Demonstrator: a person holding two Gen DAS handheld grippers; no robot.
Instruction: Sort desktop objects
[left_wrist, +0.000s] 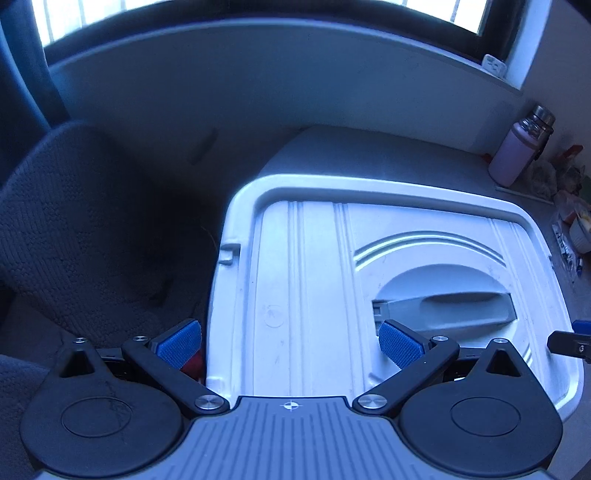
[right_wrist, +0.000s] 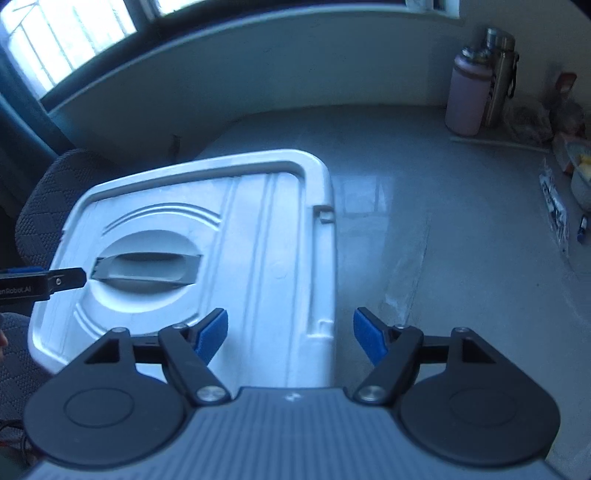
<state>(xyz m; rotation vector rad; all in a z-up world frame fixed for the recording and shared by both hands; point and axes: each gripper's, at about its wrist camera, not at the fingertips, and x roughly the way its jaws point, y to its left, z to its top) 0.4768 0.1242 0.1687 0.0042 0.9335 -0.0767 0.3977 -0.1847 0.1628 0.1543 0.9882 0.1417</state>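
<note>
Nearest the left wrist camera, the left claw (left_wrist: 290, 343) stands with its blue pads wide apart and grips nothing. Below and between its fingers lies the white lid (left_wrist: 314, 280) of a storage box; the lid's left edge runs just inside the left pad (left_wrist: 179, 341), and the right pad (left_wrist: 400, 345) hangs over the lid beside the near end of the recessed grey handle (left_wrist: 443, 304). Left of this claw sits a dark woven chair (left_wrist: 74, 221).

The right claw (right_wrist: 290, 336) is likewise spread apart and empty. It straddles the lid's right edge, its left pad (right_wrist: 212, 332) over the lid and its right pad (right_wrist: 369, 338) over the bare grey worktop (right_wrist: 443, 240). Far ahead and to its right, by the wall, stand a pink bottle (right_wrist: 467, 99) and a steel bottle (right_wrist: 500, 77), touching or nearly so, with blurred clutter further right
</note>
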